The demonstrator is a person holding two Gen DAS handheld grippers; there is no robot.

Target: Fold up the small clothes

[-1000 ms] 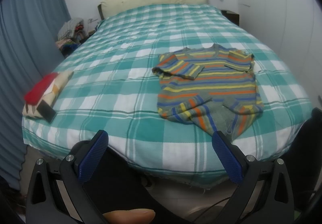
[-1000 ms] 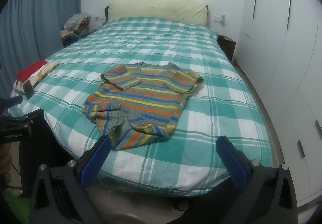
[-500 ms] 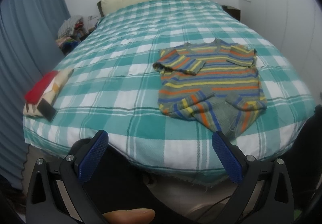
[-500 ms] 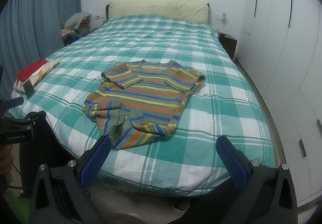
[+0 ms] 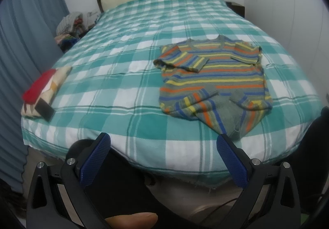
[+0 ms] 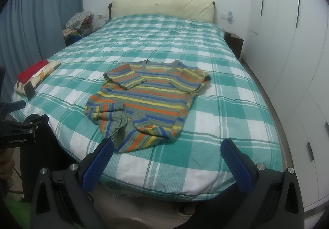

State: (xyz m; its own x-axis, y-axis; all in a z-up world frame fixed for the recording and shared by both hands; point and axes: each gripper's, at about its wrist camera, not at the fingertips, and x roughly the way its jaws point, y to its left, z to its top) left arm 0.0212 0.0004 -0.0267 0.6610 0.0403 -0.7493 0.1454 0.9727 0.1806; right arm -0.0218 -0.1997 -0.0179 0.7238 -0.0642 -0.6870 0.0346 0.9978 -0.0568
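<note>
A small striped sweater (image 5: 213,81) in grey, orange, yellow and blue lies on the green-and-white checked bed (image 5: 123,76), neck toward the headboard, both sleeves folded in over the body, hem near the foot edge. It also shows in the right wrist view (image 6: 148,99). My left gripper (image 5: 164,159) is open and empty, held off the foot of the bed, left of the sweater. My right gripper (image 6: 166,159) is open and empty, at the foot edge just below the sweater's hem. The left gripper's body (image 6: 18,126) shows at the left of the right wrist view.
A folded stack with a red garment (image 5: 39,87) and a dark phone-like item (image 5: 44,110) lies at the bed's left edge. A cream headboard (image 6: 162,8) stands at the back. Blue curtains (image 6: 30,23) hang left; white wardrobes (image 6: 287,44) stand right. A clothes pile (image 6: 79,23) sits beside the bed.
Both grippers have risen and moved slightly toward the bed, so the sweater sits lower and nearer in both views. The sweater itself has not moved. Both jaws stay open.
</note>
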